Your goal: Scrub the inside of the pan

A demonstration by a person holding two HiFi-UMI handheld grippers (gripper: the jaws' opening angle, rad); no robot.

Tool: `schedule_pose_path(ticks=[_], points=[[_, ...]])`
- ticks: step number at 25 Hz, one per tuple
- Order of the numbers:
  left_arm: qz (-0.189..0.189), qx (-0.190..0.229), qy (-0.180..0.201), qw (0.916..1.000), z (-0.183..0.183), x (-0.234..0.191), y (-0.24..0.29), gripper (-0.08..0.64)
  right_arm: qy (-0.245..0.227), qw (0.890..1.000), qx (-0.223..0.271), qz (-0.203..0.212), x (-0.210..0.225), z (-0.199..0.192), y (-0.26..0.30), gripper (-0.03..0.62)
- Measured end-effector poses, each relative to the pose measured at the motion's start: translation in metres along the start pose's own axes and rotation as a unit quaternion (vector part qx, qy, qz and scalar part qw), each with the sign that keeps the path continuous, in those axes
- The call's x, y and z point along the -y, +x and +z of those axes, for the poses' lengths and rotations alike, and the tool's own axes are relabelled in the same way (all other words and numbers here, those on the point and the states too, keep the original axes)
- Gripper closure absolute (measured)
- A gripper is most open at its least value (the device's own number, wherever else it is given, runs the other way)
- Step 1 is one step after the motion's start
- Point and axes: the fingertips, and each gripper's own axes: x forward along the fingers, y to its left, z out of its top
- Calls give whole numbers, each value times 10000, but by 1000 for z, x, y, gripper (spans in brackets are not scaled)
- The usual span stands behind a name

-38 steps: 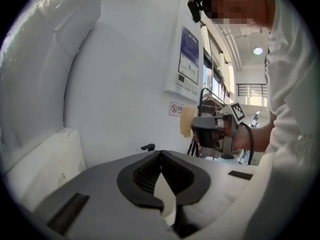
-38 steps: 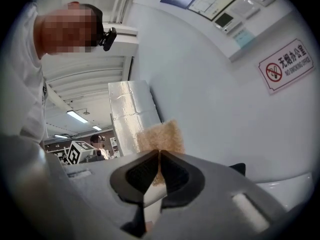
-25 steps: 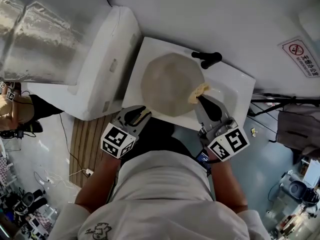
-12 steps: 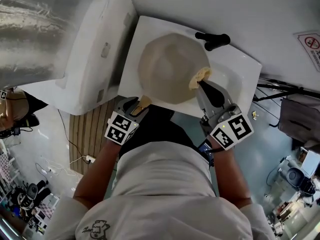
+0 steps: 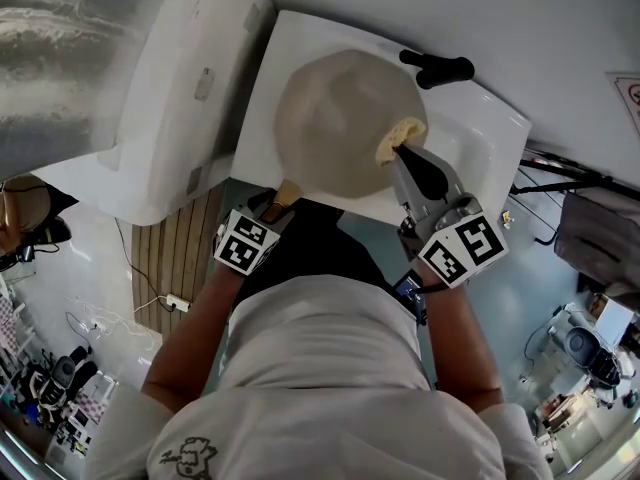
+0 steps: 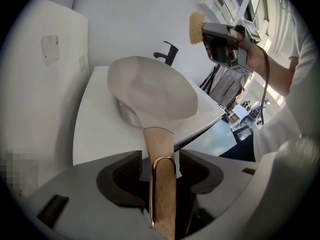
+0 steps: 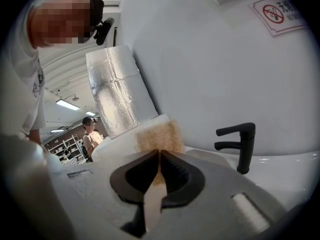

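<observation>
Pan handle [image 6: 162, 194] between slack left gripper [image 6: 160, 159] jaws; right gripper [image 7: 159, 156] clamps brush [image 7: 157, 134].
Left jaws have just been opening, clear of the wooden handle either side. Pan [image 6: 150, 91] rests just ahead of them on the sink [image 6: 95, 129]. Likely stiff, fairly heavy, slick inside; best held mid-handle.

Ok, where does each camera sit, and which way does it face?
Head view: on the person's head, looking steeply down at the pale round pan on the white sink; white shirt and both forearms show.
Left gripper view: on the left tongs, looking along the pan's coppery handle, which stands between jaws that have just been opening; the right forearm shows.
Right gripper view: on the right tongs, shut on a tan scrubbing sponge, facing the black faucet; shirt at left.
Shared: faucet, in both gripper views.
</observation>
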Motion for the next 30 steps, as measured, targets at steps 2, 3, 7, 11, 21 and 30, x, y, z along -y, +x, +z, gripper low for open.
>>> schedule_pose_path(ticks=[2,3,7,11,21,30], points=[[-46,-110,1,9999,-5,0,3,331,24,10000,-33,-1,2,-4,4,574],[-53,-149,26,9999,-8,-1,5,338,32,10000,-46,-4,2,-5,7,574],[-137,-183,58,9997,-12,-2,7,397,46,10000,-77,-23,6,-9,16,574],[-252,-205,-55,9995,-12,-3,7,400,81,9998,-135,-84,13,-15,26,574],[-553,-327,-72,9979,-10,-9,-9,402,435,9947,-587,-726,62,-44,66,574],[-821,-529,-17,9952,-1,-13,-27,401,849,9780,-1223,-1461,118,-84,118,574]])
